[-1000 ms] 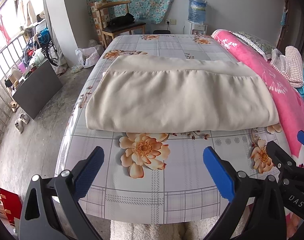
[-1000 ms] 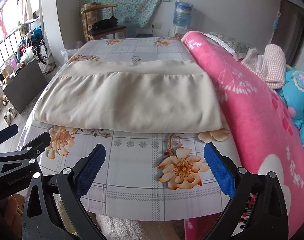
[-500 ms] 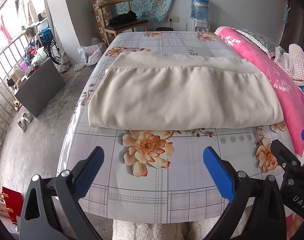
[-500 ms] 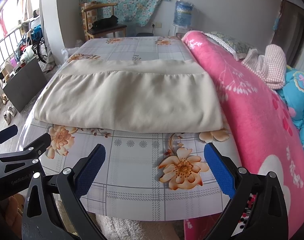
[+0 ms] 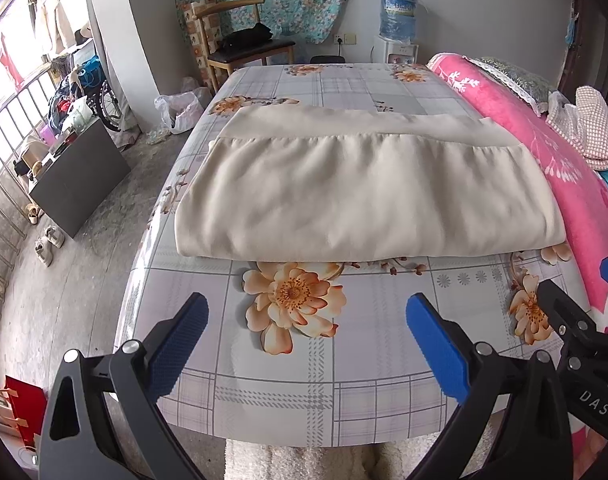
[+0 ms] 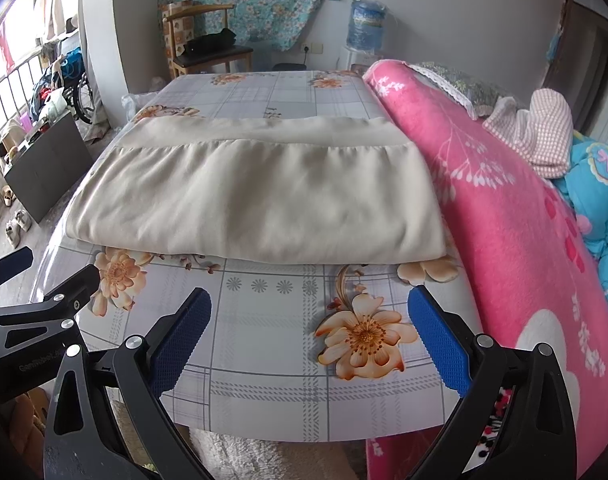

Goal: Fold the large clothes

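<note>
A large cream garment lies folded into a wide rectangle on the flowered bed sheet, its thick fold facing me and a plain band along its far edge. The same cream garment fills the middle of the right wrist view. My left gripper hovers open over the bed's near end, well short of the fold, nothing between its blue pads. My right gripper is open too, beside it to the right, over an orange flower print. Each gripper shows at the edge of the other's view.
A rolled pink blanket runs along the bed's right side, with a checked cloth and blue bedding beyond. A wooden chair and a water dispenser stand at the far wall. Bare floor, shoes and a dark board lie left.
Both grippers have stayed open. The left wrist view has tilted and drifted slightly, so the garment sits a little lower and closer; the right wrist view has barely changed.
</note>
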Tool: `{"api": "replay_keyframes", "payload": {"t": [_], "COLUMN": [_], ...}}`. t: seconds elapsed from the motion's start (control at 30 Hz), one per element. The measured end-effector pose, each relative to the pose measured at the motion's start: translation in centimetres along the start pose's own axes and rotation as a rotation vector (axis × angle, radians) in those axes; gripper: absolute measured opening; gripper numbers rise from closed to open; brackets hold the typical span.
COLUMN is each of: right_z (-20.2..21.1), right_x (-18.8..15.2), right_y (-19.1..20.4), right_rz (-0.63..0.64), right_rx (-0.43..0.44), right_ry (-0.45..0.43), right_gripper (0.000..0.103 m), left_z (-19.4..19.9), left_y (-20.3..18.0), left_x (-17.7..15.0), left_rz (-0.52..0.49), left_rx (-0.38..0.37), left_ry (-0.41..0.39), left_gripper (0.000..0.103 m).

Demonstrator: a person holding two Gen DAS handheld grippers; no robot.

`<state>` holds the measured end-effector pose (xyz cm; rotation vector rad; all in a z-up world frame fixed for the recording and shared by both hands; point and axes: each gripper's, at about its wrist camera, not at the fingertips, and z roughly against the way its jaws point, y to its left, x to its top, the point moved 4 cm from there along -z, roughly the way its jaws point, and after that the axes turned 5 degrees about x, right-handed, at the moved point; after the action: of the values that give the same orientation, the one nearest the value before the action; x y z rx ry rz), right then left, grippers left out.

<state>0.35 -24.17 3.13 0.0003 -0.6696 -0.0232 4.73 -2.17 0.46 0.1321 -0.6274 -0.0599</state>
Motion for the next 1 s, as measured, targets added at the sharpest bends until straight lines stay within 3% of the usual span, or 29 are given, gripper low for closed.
{"api": "replay_keyframes", "payload": {"t": [1.0], "right_z": [0.12], "right_x": [0.21], "right_y": [-0.03], "right_rz": [0.005], "right_rx": [0.003], "right_ry": [0.001], "right_gripper": [0.095], "left_z": [0.31], "left_y": [-0.23], "left_x": [0.35], "left_rz": [-0.005], "left_rx": [-0.002], "left_ry": [-0.006], "left_gripper": [0.097]}}
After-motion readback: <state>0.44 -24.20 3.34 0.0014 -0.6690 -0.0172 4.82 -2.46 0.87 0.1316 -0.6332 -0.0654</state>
